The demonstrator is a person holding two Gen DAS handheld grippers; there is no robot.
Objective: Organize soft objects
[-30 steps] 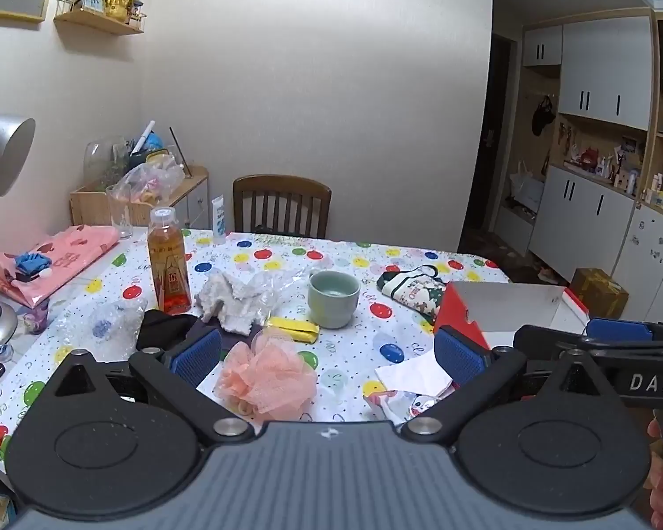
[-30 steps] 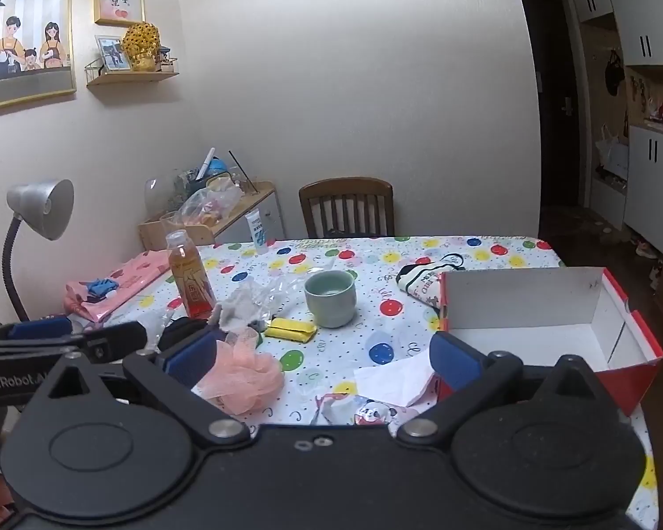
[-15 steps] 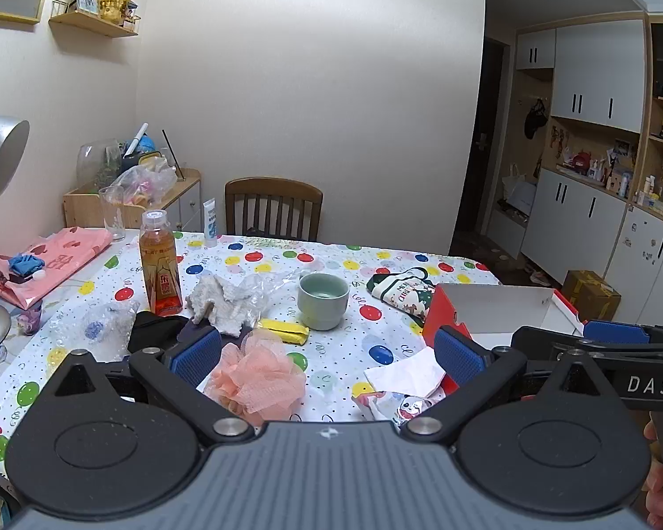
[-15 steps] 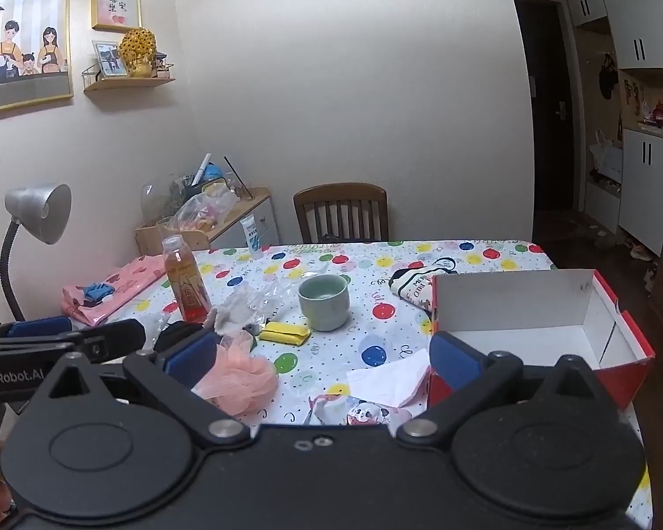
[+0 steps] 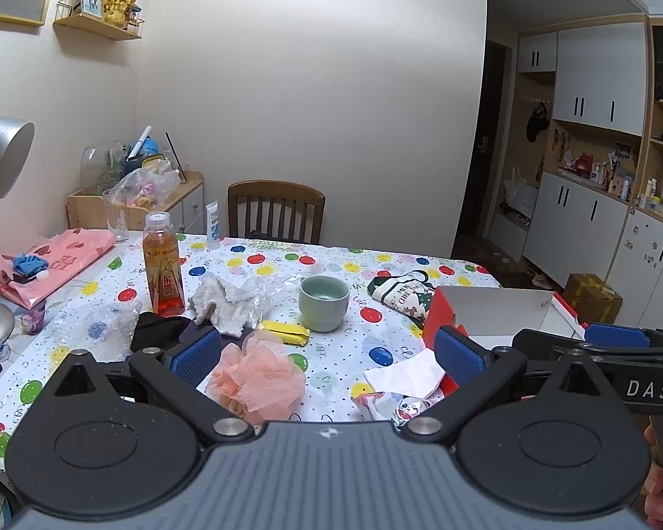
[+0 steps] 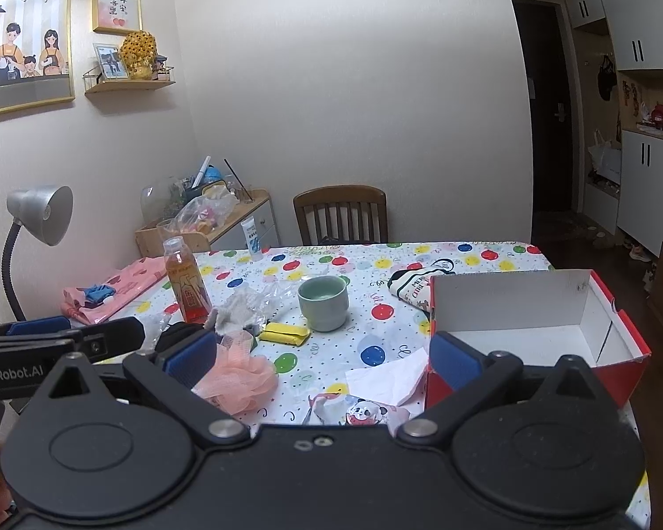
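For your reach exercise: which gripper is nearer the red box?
Right. The right gripper has one finger overlapping the red box's near corner; the left gripper hangs further left, by the pink mesh pouf.

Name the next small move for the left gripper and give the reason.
Probably lower the left gripper onto the pink pouf: both grippers are open and empty, the pouf lies nearest, just ahead of its left finger, and the box stands empty.

You've got a peach-pink mesh pouf [image 5: 257,375], a yellow sponge [image 5: 285,332], a pale green cup [image 5: 324,302], a red-and-white box [image 6: 526,335] and a white tablecloth [image 5: 331,265] with multicoloured balloons.
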